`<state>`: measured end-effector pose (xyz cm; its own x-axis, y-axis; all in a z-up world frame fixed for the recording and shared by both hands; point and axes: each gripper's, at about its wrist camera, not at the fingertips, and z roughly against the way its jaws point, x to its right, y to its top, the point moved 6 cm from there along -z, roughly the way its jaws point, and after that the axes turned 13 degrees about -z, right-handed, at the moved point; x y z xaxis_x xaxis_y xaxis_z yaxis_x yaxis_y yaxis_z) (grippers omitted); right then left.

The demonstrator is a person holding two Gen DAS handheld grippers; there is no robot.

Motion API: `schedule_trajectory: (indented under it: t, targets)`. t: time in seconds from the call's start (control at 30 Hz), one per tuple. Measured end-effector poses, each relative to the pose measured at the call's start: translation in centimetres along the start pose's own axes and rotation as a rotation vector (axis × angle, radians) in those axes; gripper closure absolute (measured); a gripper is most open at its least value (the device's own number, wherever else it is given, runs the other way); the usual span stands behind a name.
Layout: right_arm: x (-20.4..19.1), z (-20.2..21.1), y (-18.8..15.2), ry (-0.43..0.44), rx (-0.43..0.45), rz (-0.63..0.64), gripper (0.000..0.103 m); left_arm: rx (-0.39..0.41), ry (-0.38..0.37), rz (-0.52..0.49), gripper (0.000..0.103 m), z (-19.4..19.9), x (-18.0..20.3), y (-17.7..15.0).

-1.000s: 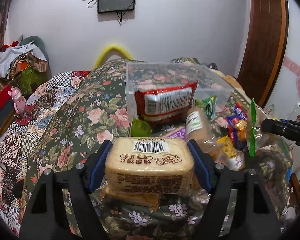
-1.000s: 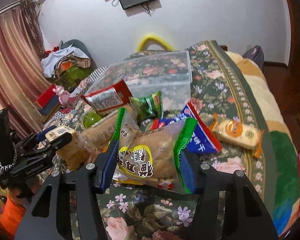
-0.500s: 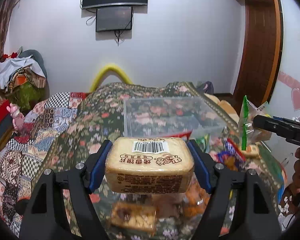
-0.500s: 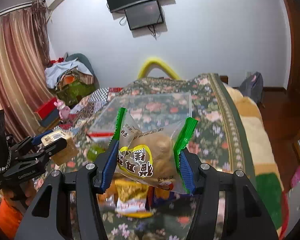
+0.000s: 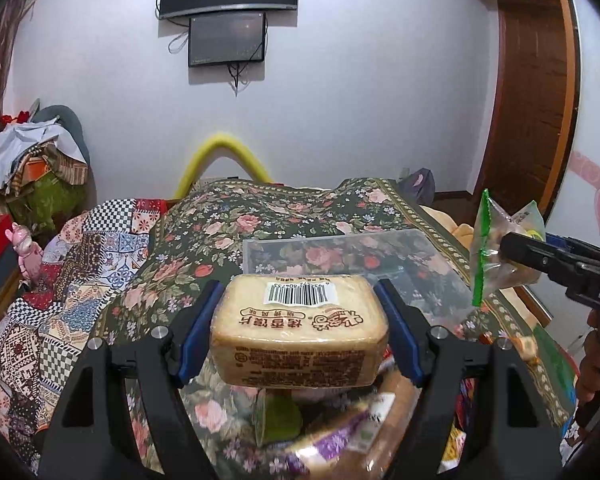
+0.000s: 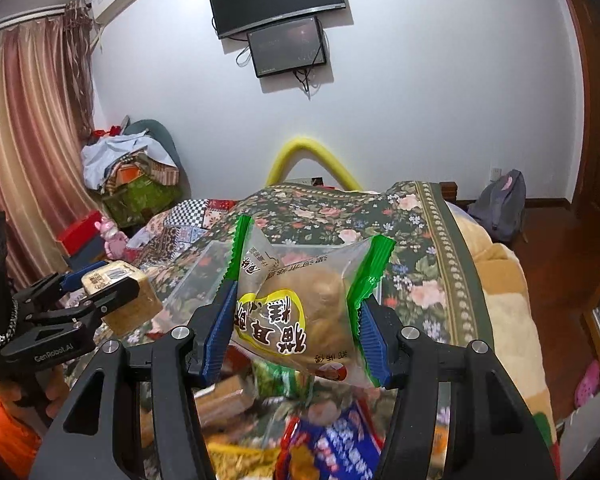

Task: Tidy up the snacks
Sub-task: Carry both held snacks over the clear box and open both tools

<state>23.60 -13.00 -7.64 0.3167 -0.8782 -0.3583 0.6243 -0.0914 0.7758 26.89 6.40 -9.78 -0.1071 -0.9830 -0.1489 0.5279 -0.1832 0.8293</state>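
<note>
The left gripper (image 5: 300, 328) is clamped on a toast-slice packet (image 5: 300, 330), a rounded tan block in glossy clear wrap with a white barcode label on top and brown print on the near face. Blue ribbed pads (image 5: 198, 338) press both short sides. The packet hangs in the air above the bed (image 5: 260, 216), in front of the clear plastic box (image 5: 340, 256).

The right gripper (image 6: 296, 320) is closed on a cake packet (image 6: 304, 308), a soft crinkled clear pouch with green serrated end seals and a yellow-ringed label; the brown cake inside bulges against the film. It too is held aloft over the bed, near the box's edge.

The box is rigid, transparent and rectangular, and the floral bedspread shows through its walls. Whether anything lies in it cannot be told, since both packets screen its near part.

Loose snacks (image 6: 340, 440) lie below the grippers: a blue and red bag, yellow and green wrappers, a purple-edged pack. They are blurred and partly covered by the black gripper frames, so their labels are unreadable.

Behind the bed stand a white wall, two dark screens (image 5: 228, 12) and a yellow foam arch (image 5: 224, 156); a heap of clothes (image 5: 32, 156) sits at the left.
</note>
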Motion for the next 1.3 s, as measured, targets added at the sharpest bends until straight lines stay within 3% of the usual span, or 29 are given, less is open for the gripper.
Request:
schedule_trajectory:
  t: [0.2,0.47,0.9,1.03,1.17,1.3]
  targets:
    - [0.6,-2.9,0.2,-0.022,-0.044,0.011,0.05,-0.059,-0.014,0.019,0.028,-4.0,-0.4,0.9]
    - [1.0,-7.5,-0.1,-0.06,-0.168,0.039,0.049,-0.157,-0.035,0.008,0.028,-8.7,-0.3,0.6]
    - [2.0,-10.9,-3.0,-0.094,-0.325,0.102,0.046,-0.291,-0.066,-0.033,0.027,-12.7,0.6,-1.7]
    - [2.1,-10.7,-2.9,-0.105,-0.323,0.106,0.045,-0.309,-0.059,-0.034,0.027,-13.0,0.5,-2.2]
    - [1.7,-10.0,-2.3,-0.095,-0.297,0.115,0.037,-0.303,-0.081,-0.025,0.027,-12.6,0.6,-2.2]
    - [1.3,-8.4,-1.4,-0.099,-0.249,0.145,0.032,-0.245,-0.072,-0.047,0.026,-10.8,0.7,-1.0]
